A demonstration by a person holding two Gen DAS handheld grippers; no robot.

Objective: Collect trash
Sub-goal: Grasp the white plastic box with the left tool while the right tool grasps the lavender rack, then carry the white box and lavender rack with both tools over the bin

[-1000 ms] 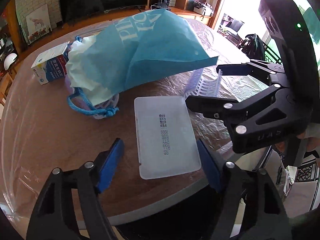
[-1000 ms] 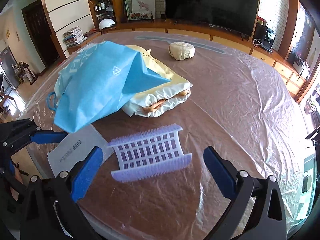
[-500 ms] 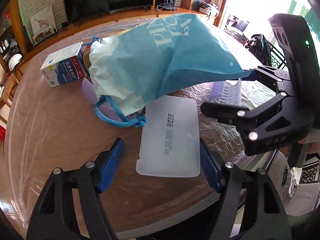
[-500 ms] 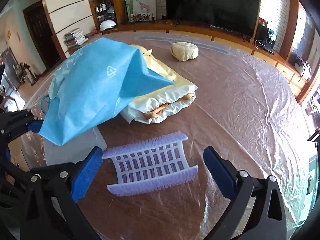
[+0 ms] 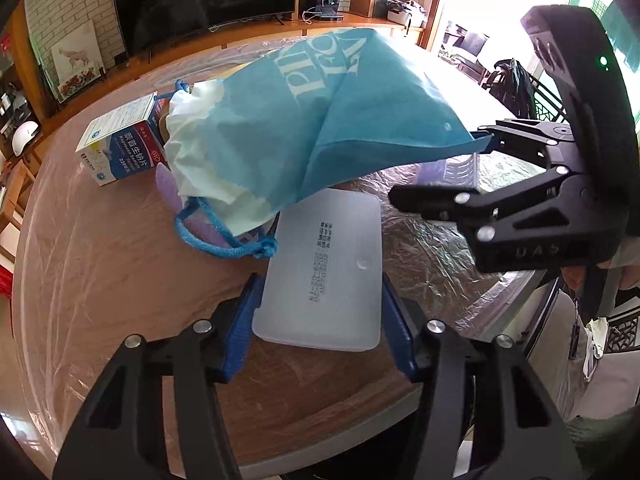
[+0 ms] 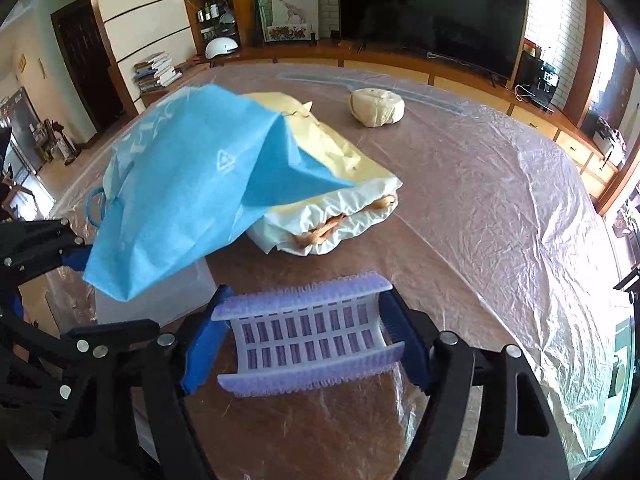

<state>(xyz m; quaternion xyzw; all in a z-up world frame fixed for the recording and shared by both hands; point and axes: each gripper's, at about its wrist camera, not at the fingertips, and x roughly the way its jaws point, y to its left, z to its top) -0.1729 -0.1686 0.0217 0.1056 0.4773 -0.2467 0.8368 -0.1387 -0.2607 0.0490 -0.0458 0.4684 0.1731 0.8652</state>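
My left gripper (image 5: 318, 312) has its blue pads against both long sides of a flat white plastic lid (image 5: 324, 276) on the table. My right gripper (image 6: 304, 340) has its pads against both ends of a curved purple-and-white plastic grid (image 6: 308, 338). The right gripper also shows in the left wrist view (image 5: 480, 168), where its far finger tip meets a corner of the blue drawstring bag (image 5: 312, 120). The bag (image 6: 188, 204) lies over the lid's far end.
A medicine box (image 5: 120, 140) stands left of the bag. A cream bag (image 6: 328, 184) with a brown cord lies behind the grid. A round beige bundle (image 6: 376, 106) sits farther back. The table (image 6: 500, 200) is covered in clear plastic film; its near edge is under both grippers.
Both grippers moved forward and closed: the left one onto the white lid, the right one onto the purple grid. The blue bag now drapes lower over the lid.
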